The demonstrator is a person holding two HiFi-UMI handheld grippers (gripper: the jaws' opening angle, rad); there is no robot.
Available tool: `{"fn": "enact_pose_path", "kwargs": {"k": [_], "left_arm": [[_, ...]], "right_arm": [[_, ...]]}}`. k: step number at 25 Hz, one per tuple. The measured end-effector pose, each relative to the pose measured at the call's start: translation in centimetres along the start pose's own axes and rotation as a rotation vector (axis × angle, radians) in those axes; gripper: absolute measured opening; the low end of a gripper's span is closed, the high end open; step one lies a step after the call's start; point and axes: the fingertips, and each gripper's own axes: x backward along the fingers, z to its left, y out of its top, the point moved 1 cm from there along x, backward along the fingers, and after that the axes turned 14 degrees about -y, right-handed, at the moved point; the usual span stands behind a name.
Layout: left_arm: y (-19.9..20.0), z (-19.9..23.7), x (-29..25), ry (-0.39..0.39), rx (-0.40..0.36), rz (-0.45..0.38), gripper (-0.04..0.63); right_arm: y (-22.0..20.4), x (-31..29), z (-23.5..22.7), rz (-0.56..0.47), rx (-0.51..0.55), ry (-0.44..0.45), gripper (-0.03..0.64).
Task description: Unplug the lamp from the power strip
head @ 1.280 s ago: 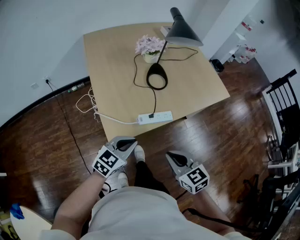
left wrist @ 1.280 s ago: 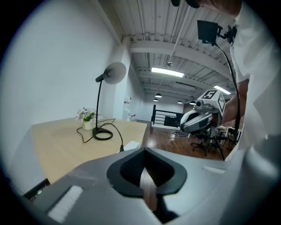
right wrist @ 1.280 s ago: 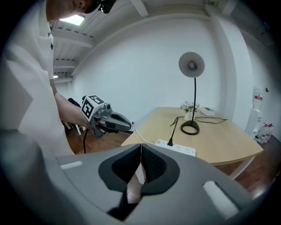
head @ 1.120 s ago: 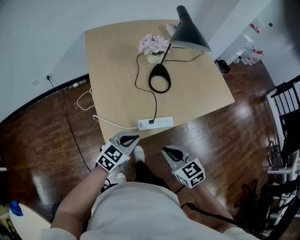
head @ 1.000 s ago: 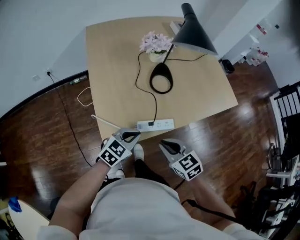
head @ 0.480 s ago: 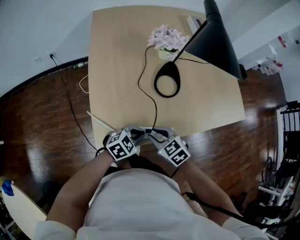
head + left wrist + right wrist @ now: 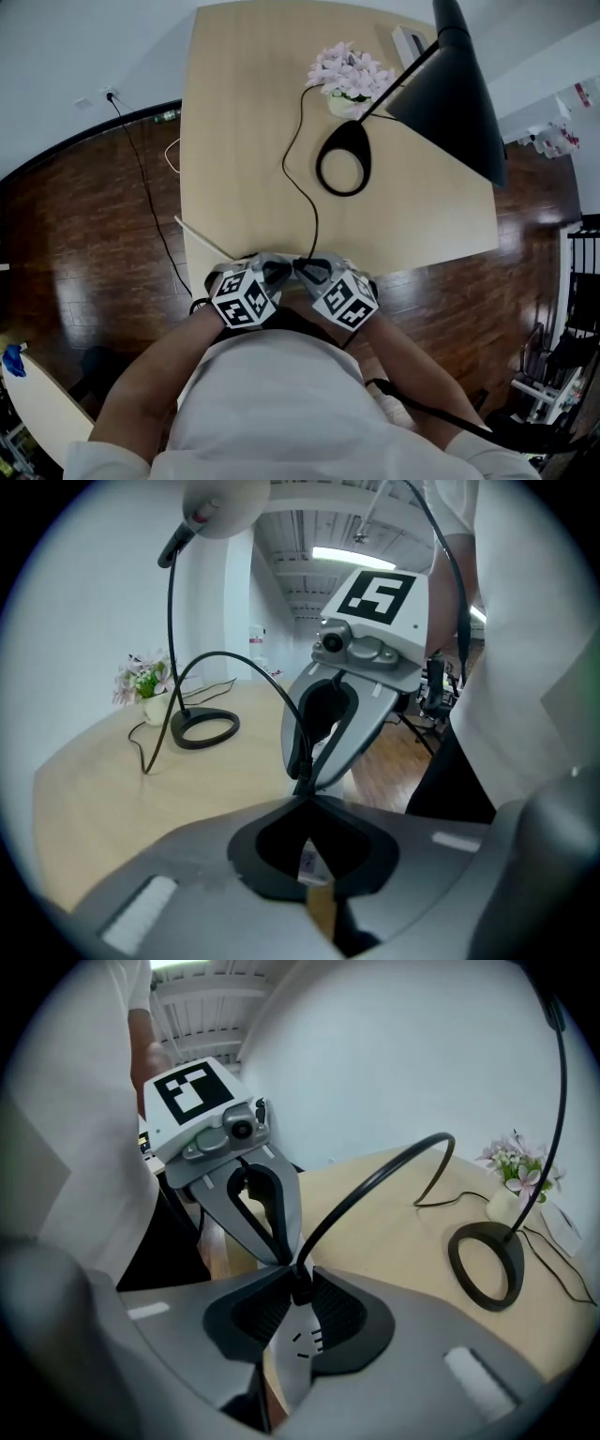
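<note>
On the wooden table (image 7: 244, 112) stands a black lamp with a ring base (image 7: 344, 169) and a cone shade (image 7: 455, 94). Its black cord (image 7: 305, 197) runs to the front edge, where both grippers hide the white power strip in the head view. My right gripper (image 7: 298, 1279) is closing, with its tips against the lamp's black plug (image 7: 300, 1290) above the strip (image 7: 298, 1349). My left gripper (image 7: 305, 801) faces it tip to tip. Its tips are together, and a bit of the strip (image 7: 307, 862) shows through its hollow. The plug (image 7: 300, 766) rises just beyond.
A pot of pink flowers (image 7: 352, 70) and a white box (image 7: 410, 39) sit behind the lamp base. The strip's white cable (image 7: 202, 239) leaves to the left over the table edge. A thin black cable (image 7: 141, 178) crosses the dark wood floor.
Both grippers have come up from over the floor to the power strip at the table's front edge and now meet there. The head view has moved in over the table.
</note>
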Motion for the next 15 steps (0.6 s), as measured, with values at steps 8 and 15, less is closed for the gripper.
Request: {"fn": "enact_pose_path", "kwargs": {"k": [8,15], "left_arm": [[-0.02,0.31,-0.58,-0.026,0.001,0.002,0.0],[-0.04,0.29,-0.6,-0.02,0.005,0.01,0.0]], "right_arm": [[-0.01,0.03,-0.08,-0.003,0.032,0.012,0.066],[0.19,0.25,-0.08,-0.002,0.058,0.009,0.06]]}}
